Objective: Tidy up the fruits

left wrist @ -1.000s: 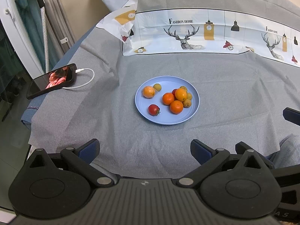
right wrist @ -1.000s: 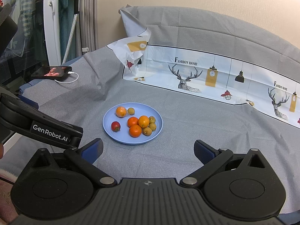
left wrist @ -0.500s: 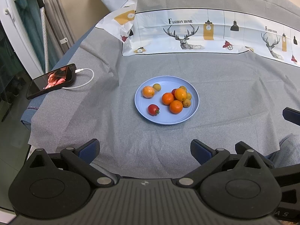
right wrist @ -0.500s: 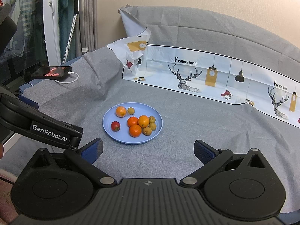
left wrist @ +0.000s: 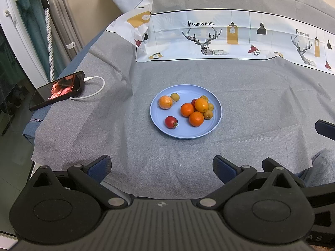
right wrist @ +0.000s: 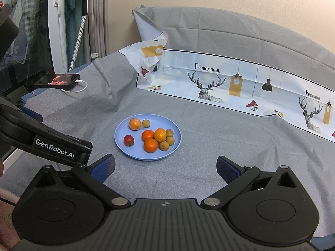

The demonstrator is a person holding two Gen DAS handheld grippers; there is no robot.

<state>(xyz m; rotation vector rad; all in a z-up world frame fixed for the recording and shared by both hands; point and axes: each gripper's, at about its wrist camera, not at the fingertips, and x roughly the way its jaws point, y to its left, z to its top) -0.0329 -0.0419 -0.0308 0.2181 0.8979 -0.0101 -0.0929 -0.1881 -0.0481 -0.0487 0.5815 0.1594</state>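
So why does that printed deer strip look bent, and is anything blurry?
Left wrist view: the fisheye lens bows the deer strip; the plate and fruit look sharp. Right wrist view: same bending, soft even light, no glare on the plate.

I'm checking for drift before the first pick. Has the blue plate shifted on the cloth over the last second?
No. In both wrist views the blue plate holds the same place relative to the phone and the deer-print strip.

Almost no change is seen across the second. In the left wrist view the blue plate (left wrist: 159,123) and the phone (left wrist: 57,91) are found very slightly further left in frame than before, so a faint shift of that camera is indicated. Nothing on the plate has been displaced.
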